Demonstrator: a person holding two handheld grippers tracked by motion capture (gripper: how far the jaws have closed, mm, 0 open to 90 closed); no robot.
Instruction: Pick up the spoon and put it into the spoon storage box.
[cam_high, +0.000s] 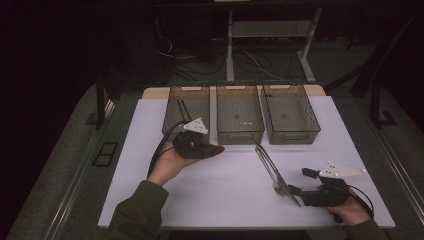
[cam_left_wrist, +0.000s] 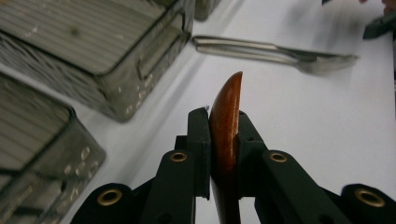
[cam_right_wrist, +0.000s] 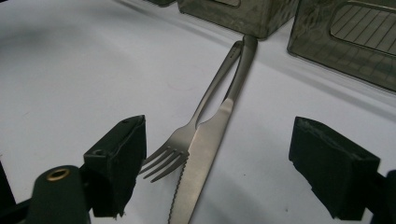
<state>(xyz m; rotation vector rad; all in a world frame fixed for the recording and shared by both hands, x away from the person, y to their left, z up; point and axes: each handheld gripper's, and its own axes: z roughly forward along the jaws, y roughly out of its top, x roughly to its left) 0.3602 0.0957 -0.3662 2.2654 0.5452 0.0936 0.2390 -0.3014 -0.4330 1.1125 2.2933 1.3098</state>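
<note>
Your left tongs (cam_left_wrist: 223, 140) are clenched on a curved brown wooden utensil (cam_left_wrist: 226, 116) just before the leftmost smoky plastic bin (cam_high: 186, 107); your right tongs (cam_right_wrist: 217, 163) are spread wide around the steel fork (cam_right_wrist: 187, 137) and serrated steel knife (cam_right_wrist: 205, 144) lying together on the white desk (cam_high: 220, 190)

Wooden piece (cam_left_wrist: 226, 126) cut off by the bottom edge beside the bins (cam_left_wrist: 100, 51), knife (cam_right_wrist: 203, 154) tip cut off below the fork (cam_right_wrist: 184, 140), bin contents too dim to tell
</note>
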